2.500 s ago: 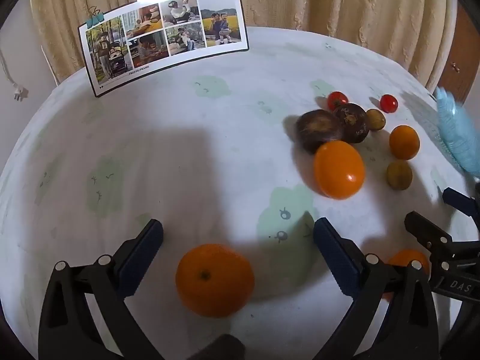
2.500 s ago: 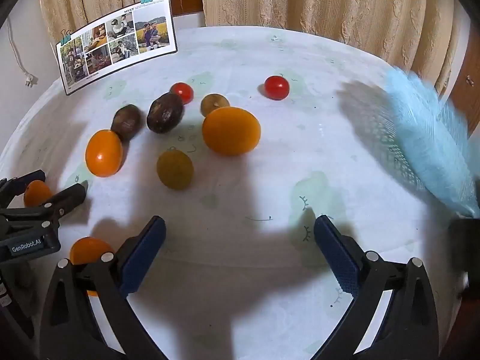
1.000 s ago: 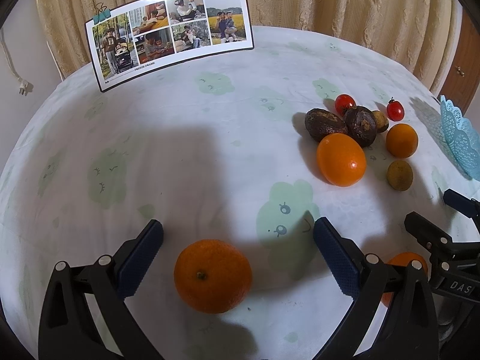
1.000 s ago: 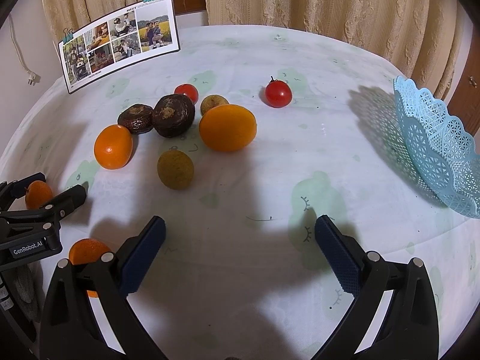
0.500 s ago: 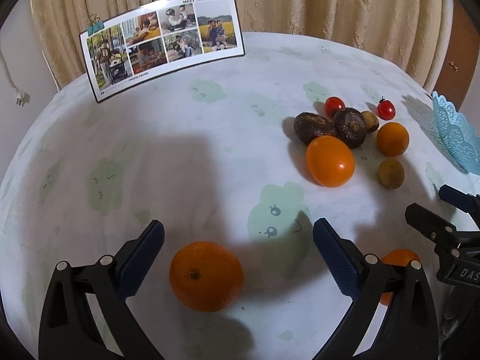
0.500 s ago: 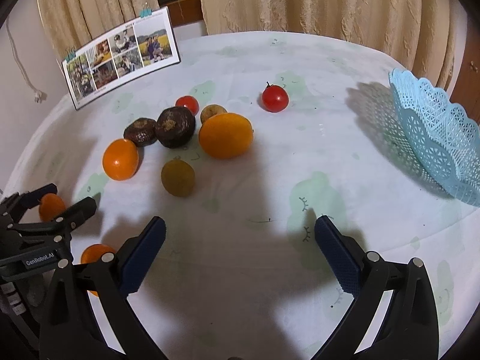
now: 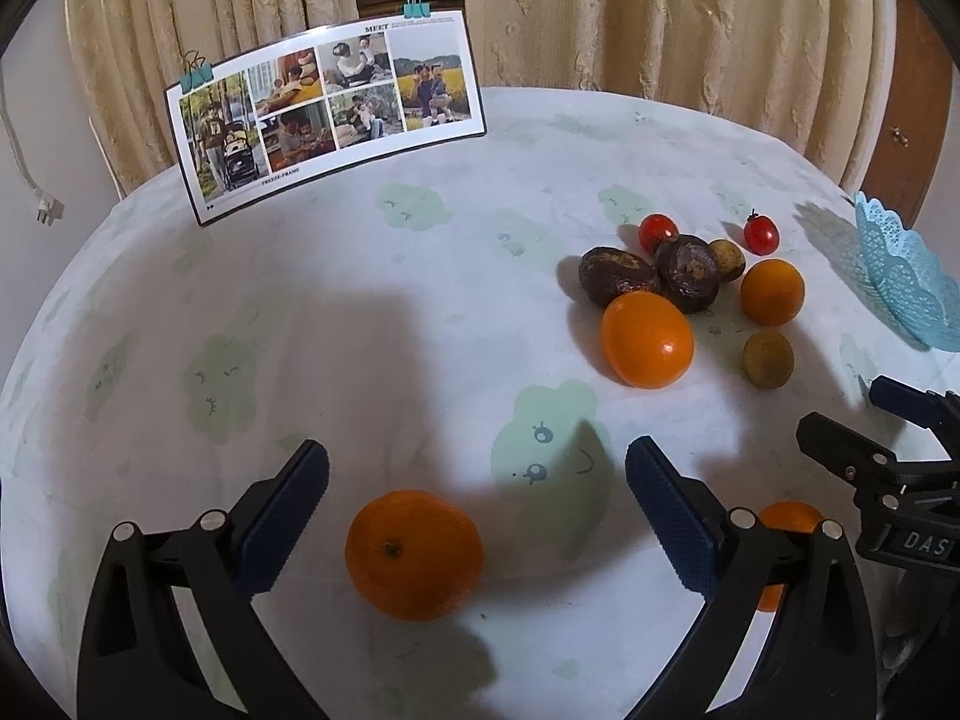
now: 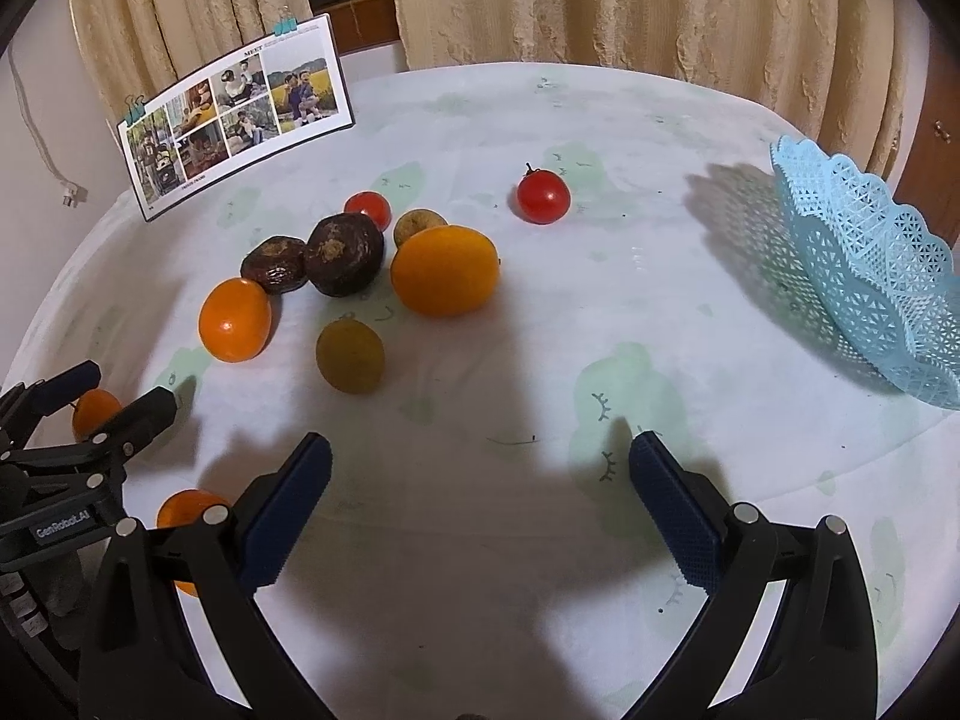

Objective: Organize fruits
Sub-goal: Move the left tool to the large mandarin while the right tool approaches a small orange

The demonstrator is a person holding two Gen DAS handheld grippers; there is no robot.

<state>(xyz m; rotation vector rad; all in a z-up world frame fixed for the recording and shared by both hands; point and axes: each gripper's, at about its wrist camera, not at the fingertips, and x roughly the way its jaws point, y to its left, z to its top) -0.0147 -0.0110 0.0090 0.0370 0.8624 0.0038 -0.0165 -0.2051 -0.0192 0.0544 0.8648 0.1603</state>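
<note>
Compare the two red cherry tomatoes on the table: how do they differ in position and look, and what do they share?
The near tomato sits tucked behind the dark brown fruit, partly hidden by it; the far tomato stands alone on bare tablecloth, nearer the blue basket. The far tomato shows a dark stem on top; no stem is visible on the near tomato. Both are small, round, glossy and red.

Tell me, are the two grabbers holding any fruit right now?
No. The left gripper is open, with the orange lying loose on the table between its fingers. The right gripper is open over bare tablecloth.
</note>
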